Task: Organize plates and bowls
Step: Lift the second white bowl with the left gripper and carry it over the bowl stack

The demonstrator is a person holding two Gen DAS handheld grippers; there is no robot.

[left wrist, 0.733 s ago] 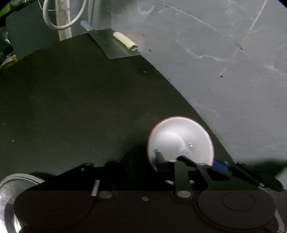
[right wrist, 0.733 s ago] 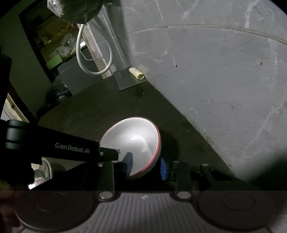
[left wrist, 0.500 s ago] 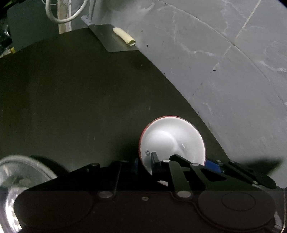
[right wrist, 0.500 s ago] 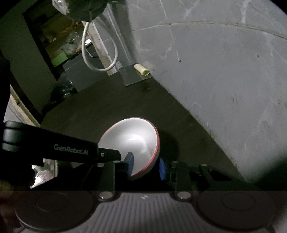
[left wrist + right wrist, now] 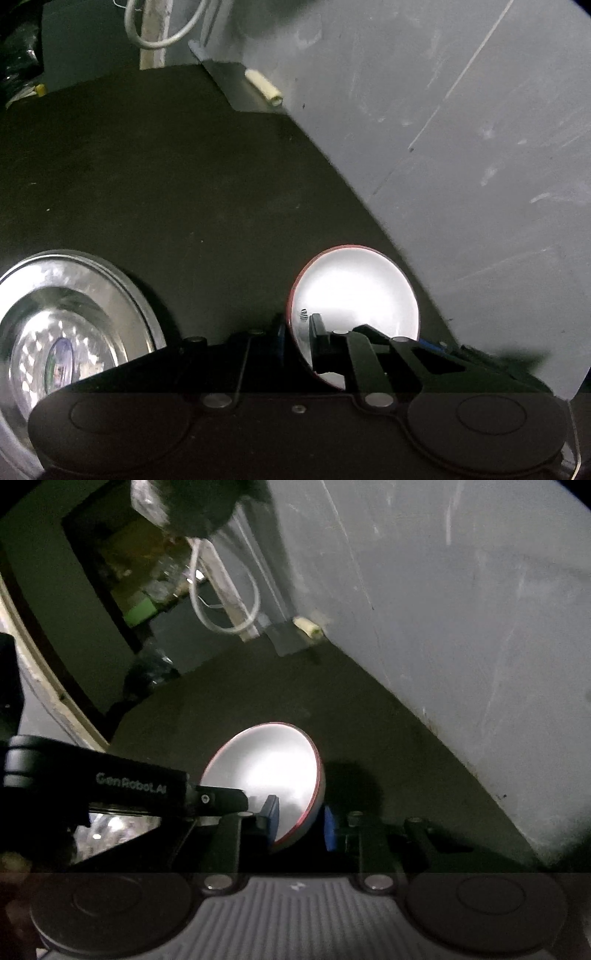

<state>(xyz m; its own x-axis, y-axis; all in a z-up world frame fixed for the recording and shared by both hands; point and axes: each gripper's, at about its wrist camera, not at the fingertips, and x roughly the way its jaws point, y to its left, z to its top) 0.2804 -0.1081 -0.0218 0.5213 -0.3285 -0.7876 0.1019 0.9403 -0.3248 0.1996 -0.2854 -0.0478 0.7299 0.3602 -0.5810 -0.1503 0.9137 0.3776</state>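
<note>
Bowl [image 5: 354,288] with a red rim and white inside sits tilted at the near edge of the dark table [image 5: 177,177], close to the grey wall [image 5: 461,147]. Both tools grip its rim. The left hand-held gripper [image 5: 297,332] is clamped on the rim, one finger inside the bowl and one outside. The right hand-held gripper [image 5: 301,819] has the rim between its blue pads [image 5: 274,818]; its jaws are closing on it. In the right wrist view the left tool's black arm reaches in from the left to the bowl. A shiny steel plate [image 5: 70,325] lies on the table left of the bowl, apart from it. At the far table corner, a white cable [image 5: 162,33] loops down and a small pale roll [image 5: 264,88] lies beside the wall.
</note>
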